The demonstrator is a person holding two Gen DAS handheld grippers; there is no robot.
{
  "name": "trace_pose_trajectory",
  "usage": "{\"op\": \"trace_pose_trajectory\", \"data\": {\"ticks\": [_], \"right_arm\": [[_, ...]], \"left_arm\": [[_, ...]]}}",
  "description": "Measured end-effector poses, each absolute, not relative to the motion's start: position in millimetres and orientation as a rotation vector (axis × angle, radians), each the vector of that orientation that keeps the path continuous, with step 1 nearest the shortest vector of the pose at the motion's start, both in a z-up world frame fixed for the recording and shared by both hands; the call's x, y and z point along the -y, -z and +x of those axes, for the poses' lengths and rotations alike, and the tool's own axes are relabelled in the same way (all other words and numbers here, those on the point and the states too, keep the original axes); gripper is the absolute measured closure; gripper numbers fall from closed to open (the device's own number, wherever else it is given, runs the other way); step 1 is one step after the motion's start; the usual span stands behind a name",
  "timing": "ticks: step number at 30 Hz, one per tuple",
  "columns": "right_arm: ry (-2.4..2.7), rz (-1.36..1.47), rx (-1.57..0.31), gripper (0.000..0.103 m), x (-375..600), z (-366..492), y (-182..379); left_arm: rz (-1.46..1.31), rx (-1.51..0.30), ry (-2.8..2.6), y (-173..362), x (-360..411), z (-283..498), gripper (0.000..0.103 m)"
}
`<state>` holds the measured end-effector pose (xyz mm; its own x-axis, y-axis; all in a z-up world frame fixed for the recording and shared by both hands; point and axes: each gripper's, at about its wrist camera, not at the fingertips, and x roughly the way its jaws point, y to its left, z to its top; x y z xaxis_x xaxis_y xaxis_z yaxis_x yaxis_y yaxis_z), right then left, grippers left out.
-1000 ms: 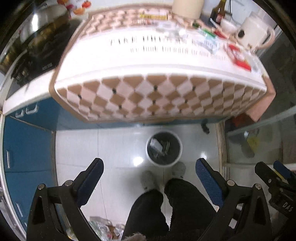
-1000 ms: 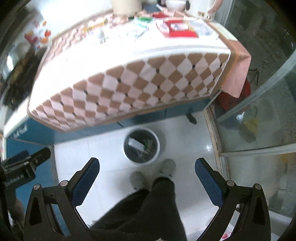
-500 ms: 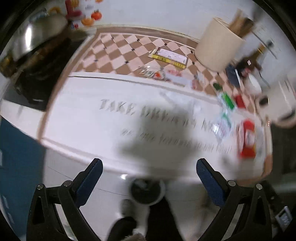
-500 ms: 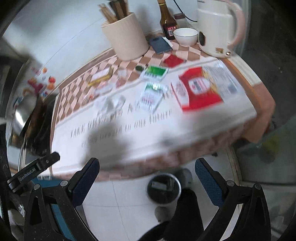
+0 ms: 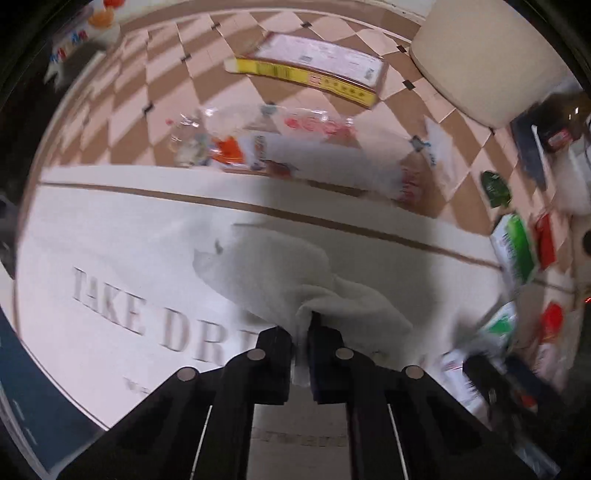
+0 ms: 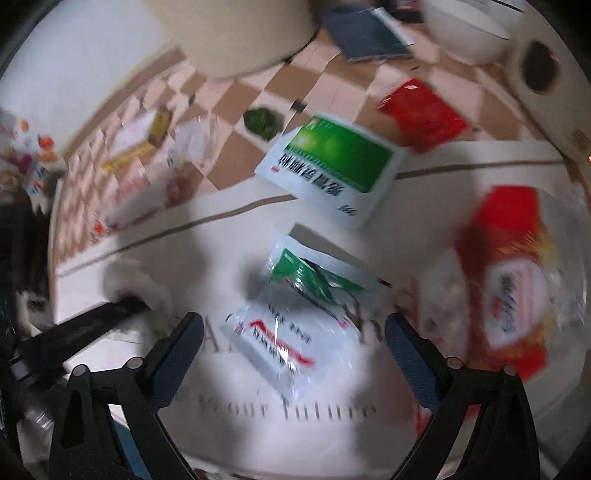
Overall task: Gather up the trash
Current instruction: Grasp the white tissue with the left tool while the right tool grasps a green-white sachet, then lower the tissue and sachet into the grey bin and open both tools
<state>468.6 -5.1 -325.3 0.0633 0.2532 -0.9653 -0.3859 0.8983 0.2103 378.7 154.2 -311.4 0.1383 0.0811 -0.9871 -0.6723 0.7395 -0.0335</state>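
A crumpled white tissue (image 5: 273, 273) lies on the white lettered tablecloth (image 5: 110, 229), and my left gripper (image 5: 302, 334) is shut on its near edge. The right wrist view shows the same tissue (image 6: 138, 282) at the far left with the left gripper's tip on it. My right gripper (image 6: 293, 334) hovers low over a torn white, green and red sachet wrapper (image 6: 295, 314). Its jaws are closing with the wrapper between them, and the pads stand clear of it.
More litter lies on the checkered cloth: a green-and-white box (image 6: 332, 162), a red packet (image 6: 421, 110), a red-and-white bag (image 6: 509, 280), clear wrappers (image 5: 258, 147) and a yellow-edged box (image 5: 310, 66). At the back stand a beige container (image 6: 240, 33), a phone (image 6: 365, 33) and a bowl (image 6: 465, 33).
Both grippers swept from over the floor and bin to low over the tabletop. The left gripper went from wide open to shut on the tissue. The right gripper now straddles the sachet wrapper.
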Motion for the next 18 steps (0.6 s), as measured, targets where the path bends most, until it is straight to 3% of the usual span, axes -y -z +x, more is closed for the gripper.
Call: {"op": "trace_pose_trajectory", "data": {"ticks": [3, 5, 6, 7, 12, 18], "right_arm": [[-0.466, -0.246, -1.343, 0.020, -15, 460, 333], [-0.430, -0.358, -1.264, 0.036, -28, 450, 335], [-0.449, -0.359, -1.223, 0.057, -31, 444, 333], [-0.470, -0.364, -1.201, 0.085, -35, 439, 331], [-0.520, -0.254, -1.200, 0.089, -29, 419, 323], [-0.529, -0.117, -1.113, 0.089, 13, 353, 266]], "left_arm": [[-0.485, -1.329, -0.651, 312, -156, 357, 0.099], [-0.463, -1.327, -0.681, 311, -157, 340, 0.099], [-0.448, -1.325, -0.693, 309, -157, 330, 0.099], [-0.444, -1.320, -0.695, 307, -156, 322, 0.099], [-0.391, -1.251, -0.675, 281, -147, 274, 0.100], [-0.333, -1.156, -0.548, 237, -116, 203, 0.099]]}}
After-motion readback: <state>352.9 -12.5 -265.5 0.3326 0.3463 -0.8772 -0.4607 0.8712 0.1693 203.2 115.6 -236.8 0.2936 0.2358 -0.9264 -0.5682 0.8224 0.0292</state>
